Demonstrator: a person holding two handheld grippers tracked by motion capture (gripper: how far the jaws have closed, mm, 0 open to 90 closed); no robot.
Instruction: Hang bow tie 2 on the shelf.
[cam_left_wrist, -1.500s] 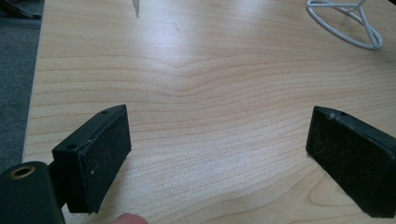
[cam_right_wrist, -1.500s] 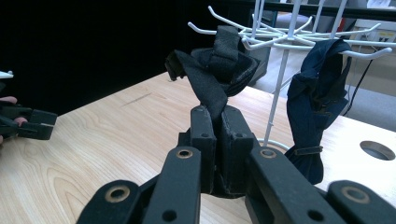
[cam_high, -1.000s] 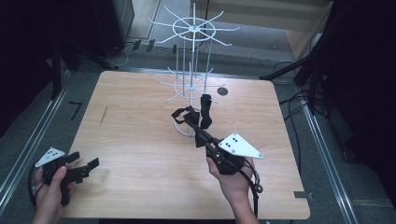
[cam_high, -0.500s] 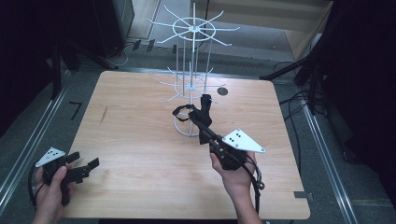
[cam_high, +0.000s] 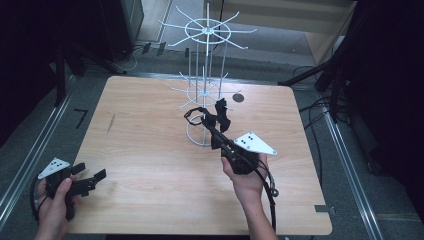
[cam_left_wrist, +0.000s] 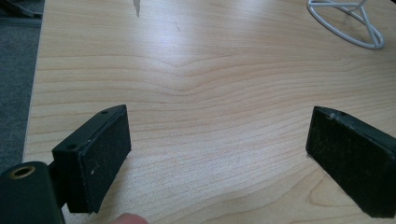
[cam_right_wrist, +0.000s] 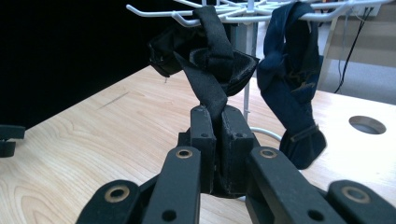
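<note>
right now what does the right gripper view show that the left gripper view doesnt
Right gripper view: the right gripper shut on a black bow tie looped on a hook of the white wire rack, with a dark blue bow tie hanging beside it and a round hole in the tabletop.

Left gripper view: the left gripper open above bare wood.

Both: the wooden table and part of the rack.

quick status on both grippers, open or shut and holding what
left gripper: open, holding nothing, over the table.
right gripper: shut on a black bow tie hooked on the white wire rack.
</note>
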